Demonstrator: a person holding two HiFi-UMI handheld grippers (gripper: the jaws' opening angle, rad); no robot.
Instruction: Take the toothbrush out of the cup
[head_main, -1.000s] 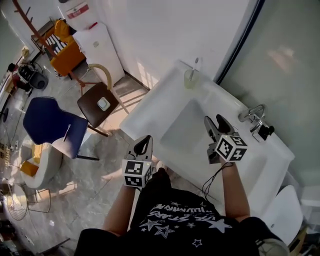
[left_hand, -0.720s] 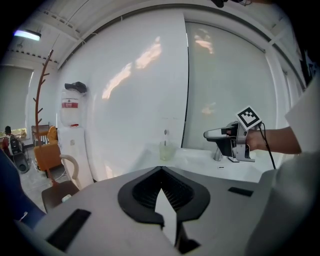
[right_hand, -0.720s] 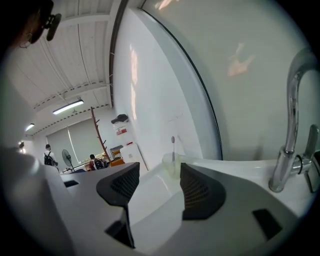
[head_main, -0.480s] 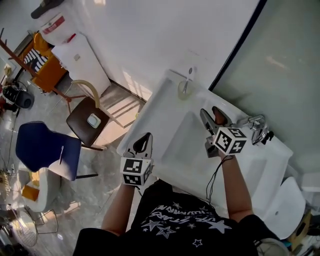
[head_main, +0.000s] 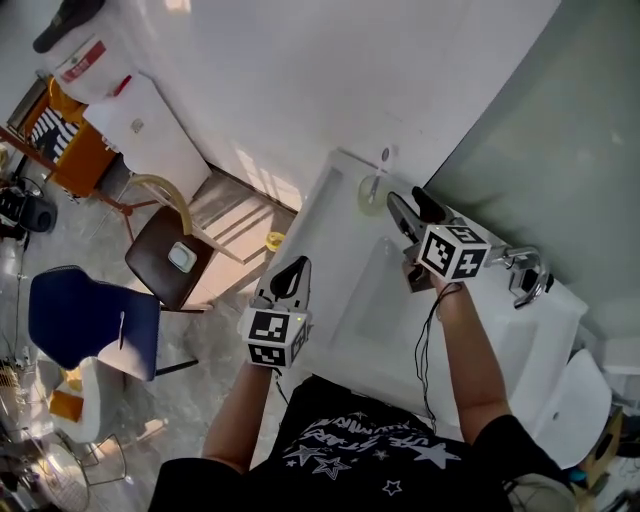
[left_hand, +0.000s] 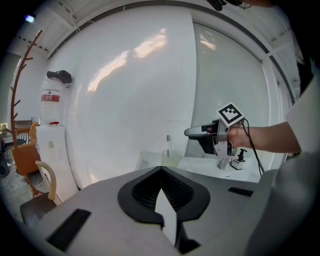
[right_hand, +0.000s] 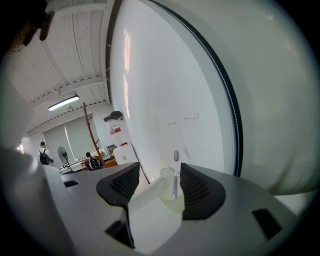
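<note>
Reaching toward the cup (head_main: 370, 193) at the bench's (head_main: 325, 210) far corner, the right gripper (head_main: 403, 197) is open, short of the toothbrush (right_hand: 175, 172) standing inside. Next, pinch its handle and lift. The left gripper (head_main: 297, 266) is closed and empty.

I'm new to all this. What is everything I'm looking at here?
Sink: one, white, against the wall.
Cup: one, clear, sink's far corner.
Toothbrush: one, pale, upright in the cup.
Faucet: one, chrome, sink's right side.
Brown chair: one, floor at left.
Blue chair: one, floor at left.
Water dispenser: one, white, by the wall.
Left claw: shut, empty, beside the sink.
Right claw: open, empty, pointing at the cup.
</note>
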